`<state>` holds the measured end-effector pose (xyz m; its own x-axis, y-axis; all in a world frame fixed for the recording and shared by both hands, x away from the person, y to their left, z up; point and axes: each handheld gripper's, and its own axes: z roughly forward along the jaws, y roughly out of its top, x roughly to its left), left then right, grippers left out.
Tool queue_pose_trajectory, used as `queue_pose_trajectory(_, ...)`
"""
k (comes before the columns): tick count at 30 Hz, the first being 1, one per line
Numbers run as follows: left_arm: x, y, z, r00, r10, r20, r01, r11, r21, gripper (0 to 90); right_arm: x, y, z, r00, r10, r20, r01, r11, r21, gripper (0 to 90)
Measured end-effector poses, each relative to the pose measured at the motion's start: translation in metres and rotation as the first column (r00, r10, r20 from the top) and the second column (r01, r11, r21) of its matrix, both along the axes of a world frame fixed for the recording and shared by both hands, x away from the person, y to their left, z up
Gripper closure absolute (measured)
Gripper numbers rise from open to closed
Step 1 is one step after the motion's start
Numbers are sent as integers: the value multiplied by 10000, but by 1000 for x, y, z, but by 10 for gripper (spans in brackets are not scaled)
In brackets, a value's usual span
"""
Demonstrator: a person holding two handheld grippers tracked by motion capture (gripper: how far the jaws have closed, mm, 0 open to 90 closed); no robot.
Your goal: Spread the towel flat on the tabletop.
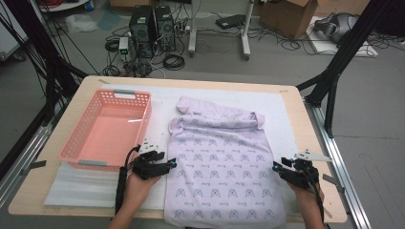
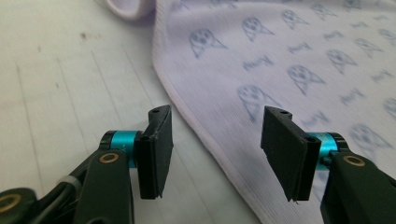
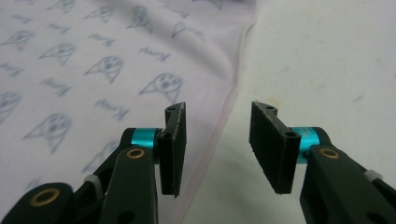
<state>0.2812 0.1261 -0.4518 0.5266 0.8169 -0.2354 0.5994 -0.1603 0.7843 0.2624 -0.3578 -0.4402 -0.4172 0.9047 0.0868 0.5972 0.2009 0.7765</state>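
Pink basket [image 1: 107,129] empty, left of the lilac cloth [image 1: 219,167] spread flat mid-table. Left gripper [image 1: 170,163] and right gripper [image 1: 276,166] straddle its side hems, jaws apart, nothing gripped.

Left of centre: empty pink basket [image 1: 106,130] on the white mat [image 1: 286,119] covering the wooden worktop [image 1: 38,186]. Upper frame: two black computer towers [image 1: 152,28], tangled floor cables [image 1: 173,61], cardboard box [image 1: 289,16] at upper right.
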Motion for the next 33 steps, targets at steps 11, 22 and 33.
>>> queue_pose_trajectory(11, -45, -8, -2, 9965, -811, 183, 811, 9967, 9, 436, -37, 2, -6, 9980, 533, -352, -544, 9980, -309, 692)
queue_pose_trajectory(22, -69, 2, 0, 9987, -380, 343, 356, 9971, 678, 879, -61, 1, -5, 9960, 690, -564, -706, 9972, -262, 868)
queue_pose_trajectory(33, -103, 22, -3, 9977, -645, 210, 645, 9979, 28, 846, -101, 0, 0, 9865, 1486, -692, -1498, 9886, -125, 842)
